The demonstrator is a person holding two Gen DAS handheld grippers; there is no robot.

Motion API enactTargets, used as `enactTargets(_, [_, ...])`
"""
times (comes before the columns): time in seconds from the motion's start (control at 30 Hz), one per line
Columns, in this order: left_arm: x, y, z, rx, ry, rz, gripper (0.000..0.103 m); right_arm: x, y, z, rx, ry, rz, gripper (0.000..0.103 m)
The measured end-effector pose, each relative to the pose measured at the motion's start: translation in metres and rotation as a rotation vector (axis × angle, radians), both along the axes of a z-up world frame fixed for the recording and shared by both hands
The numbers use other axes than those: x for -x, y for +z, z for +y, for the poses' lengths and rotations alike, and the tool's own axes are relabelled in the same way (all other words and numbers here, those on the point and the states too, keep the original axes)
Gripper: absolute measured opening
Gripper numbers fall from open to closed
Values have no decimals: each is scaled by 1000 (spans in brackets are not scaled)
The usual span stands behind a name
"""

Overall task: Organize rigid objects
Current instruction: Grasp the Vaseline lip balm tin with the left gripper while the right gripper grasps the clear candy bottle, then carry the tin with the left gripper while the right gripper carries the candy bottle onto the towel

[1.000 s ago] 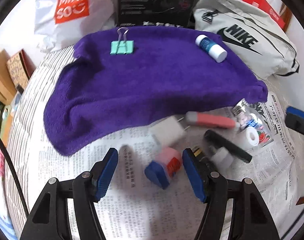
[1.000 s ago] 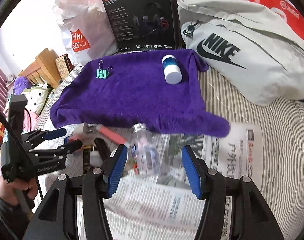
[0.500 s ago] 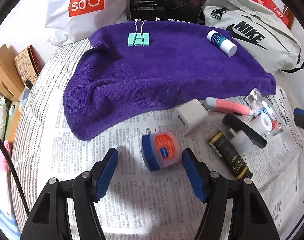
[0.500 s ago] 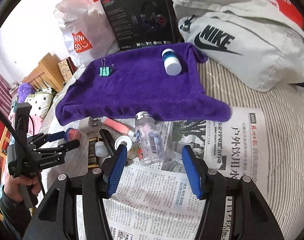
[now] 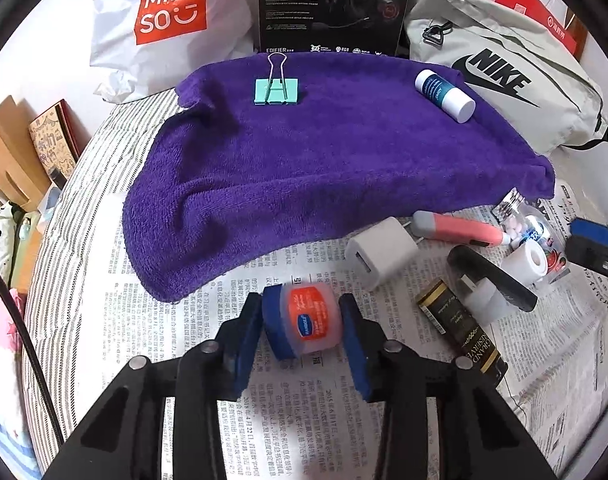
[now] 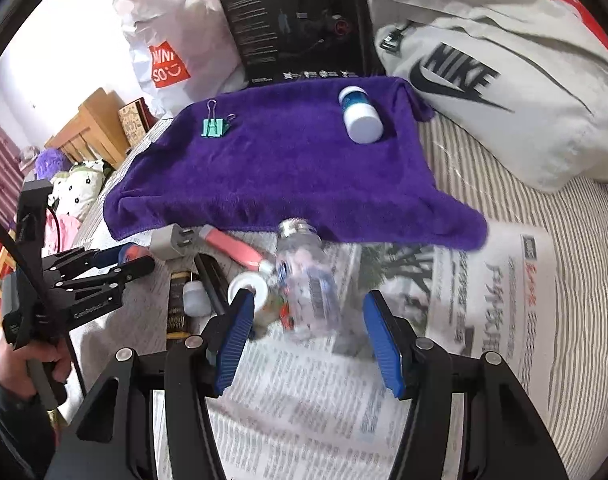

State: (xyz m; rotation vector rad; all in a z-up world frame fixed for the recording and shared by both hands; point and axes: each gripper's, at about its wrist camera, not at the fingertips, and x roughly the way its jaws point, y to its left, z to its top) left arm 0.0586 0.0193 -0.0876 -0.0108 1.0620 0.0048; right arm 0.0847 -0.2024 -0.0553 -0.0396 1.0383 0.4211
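Note:
My left gripper (image 5: 302,326) is shut on a small blue-lidded jar with an orange label (image 5: 304,322), held just above the newspaper (image 5: 300,420). My right gripper (image 6: 308,320) is open, its jaws either side of a clear pill bottle (image 6: 308,272) lying on the newspaper, not touching it. A purple towel (image 5: 324,152) lies behind, with a green binder clip (image 5: 276,90) and a blue-and-white tube (image 5: 444,94) on it. The left gripper also shows in the right wrist view (image 6: 122,260).
On the newspaper lie a white charger cube (image 5: 380,254), a pink-handled tool (image 5: 460,228), a black stick (image 5: 492,276), a black-and-gold tube (image 5: 462,332), a small white bottle (image 5: 484,300) and a white tape roll (image 5: 530,258). A Nike bag (image 6: 504,80), black box (image 5: 332,4) and Miniso bag (image 5: 164,20) stand behind.
My left gripper has closed on the jar, which lay loose between its open jaws before. My right gripper has moved closer over the pill bottle and stays open.

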Motion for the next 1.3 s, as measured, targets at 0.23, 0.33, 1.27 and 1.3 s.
enactTargets(0.23, [2,0,-1,1,-13,0,36,-16,-18,8,78,27,18,54])
enactTargets(0.33, [2,0,0,11,-11,0,36,-18,-22,11,92,51,26,52])
enactTargets(1.27, [7,2,7,46,-26,-19,36,-10,-35,24,169,111,23,41])
enactTargets(1.3, [6,2,4,30,-32,-20,36,-9,-37,22,172,109,32,41])
